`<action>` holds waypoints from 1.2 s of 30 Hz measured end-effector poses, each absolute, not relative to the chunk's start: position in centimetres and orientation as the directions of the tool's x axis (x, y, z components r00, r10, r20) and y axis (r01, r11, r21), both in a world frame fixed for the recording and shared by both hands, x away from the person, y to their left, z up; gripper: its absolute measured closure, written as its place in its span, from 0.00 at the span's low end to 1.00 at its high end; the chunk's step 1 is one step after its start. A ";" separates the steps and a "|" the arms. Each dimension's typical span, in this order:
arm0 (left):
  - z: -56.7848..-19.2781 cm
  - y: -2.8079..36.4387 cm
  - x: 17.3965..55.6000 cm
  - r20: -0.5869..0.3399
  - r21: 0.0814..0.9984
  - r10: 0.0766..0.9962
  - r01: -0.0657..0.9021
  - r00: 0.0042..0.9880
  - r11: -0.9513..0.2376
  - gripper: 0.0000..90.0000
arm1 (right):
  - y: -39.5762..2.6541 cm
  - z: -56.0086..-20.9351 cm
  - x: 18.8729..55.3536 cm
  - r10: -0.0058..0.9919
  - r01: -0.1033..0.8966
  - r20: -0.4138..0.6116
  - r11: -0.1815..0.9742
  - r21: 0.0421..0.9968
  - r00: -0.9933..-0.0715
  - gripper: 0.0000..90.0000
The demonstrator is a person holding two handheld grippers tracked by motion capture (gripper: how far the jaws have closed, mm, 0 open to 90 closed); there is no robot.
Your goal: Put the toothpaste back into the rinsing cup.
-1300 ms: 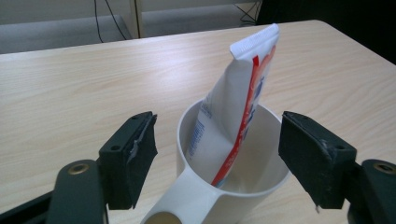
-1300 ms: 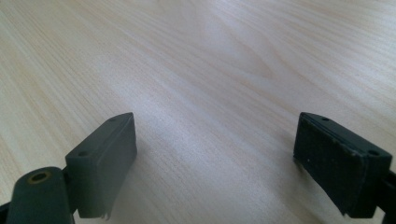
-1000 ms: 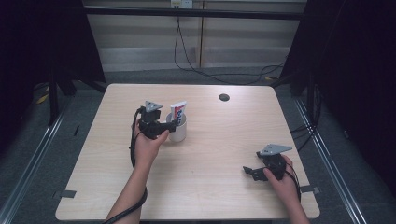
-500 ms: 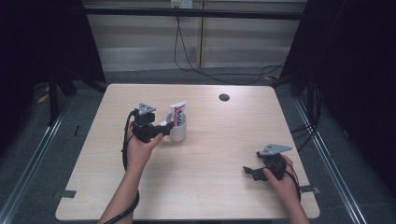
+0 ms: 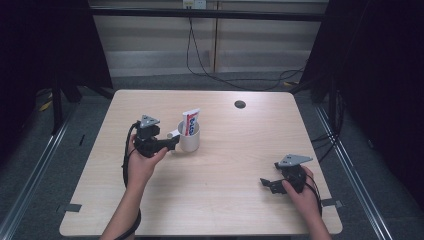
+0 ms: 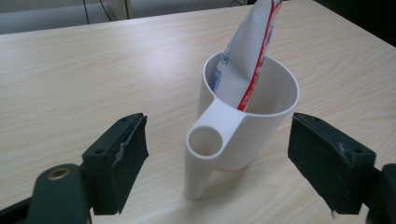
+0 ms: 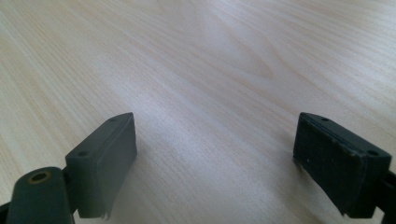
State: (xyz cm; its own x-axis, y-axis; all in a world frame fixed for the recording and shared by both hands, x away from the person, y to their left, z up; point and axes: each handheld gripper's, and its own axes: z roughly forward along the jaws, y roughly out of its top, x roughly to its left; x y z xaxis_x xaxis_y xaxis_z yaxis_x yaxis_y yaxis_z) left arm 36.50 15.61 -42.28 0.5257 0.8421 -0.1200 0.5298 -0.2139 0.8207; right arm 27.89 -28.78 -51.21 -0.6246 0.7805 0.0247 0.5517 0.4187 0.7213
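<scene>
A white cup (image 5: 190, 141) stands left of the table's middle, with a red, white and blue toothpaste tube (image 5: 190, 121) leaning upright in it. My left gripper (image 5: 171, 145) is just left of the cup and points at its handle (image 6: 204, 151). Its jaws have just been opening. The handle stands in the gap between them, and neither pad touches it. The tube (image 6: 247, 60) rests against the cup's inner wall (image 6: 275, 93). Near the front right of the table, my right gripper (image 5: 266, 183) is open over bare wood, with nothing between its fingers (image 7: 102, 163).
The light wooden table (image 5: 240, 155) has a dark round hole (image 5: 240, 104) near its far edge. Cables (image 5: 220, 75) trail over the floor behind it. Metal rails run along the floor on both sides.
My left gripper has drawn back to the left, from beside the tube's top to the cup's handle side. The cup, tube and right gripper stay put.
</scene>
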 end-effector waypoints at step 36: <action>-46.9 18.7 33.6 -0.119 0.799 0.846 0.556 0.519 -0.230 0.18 | -28.8 -51.2 27.9 0.780 0.551 0.024 0.419 0.721 -0.625 0.14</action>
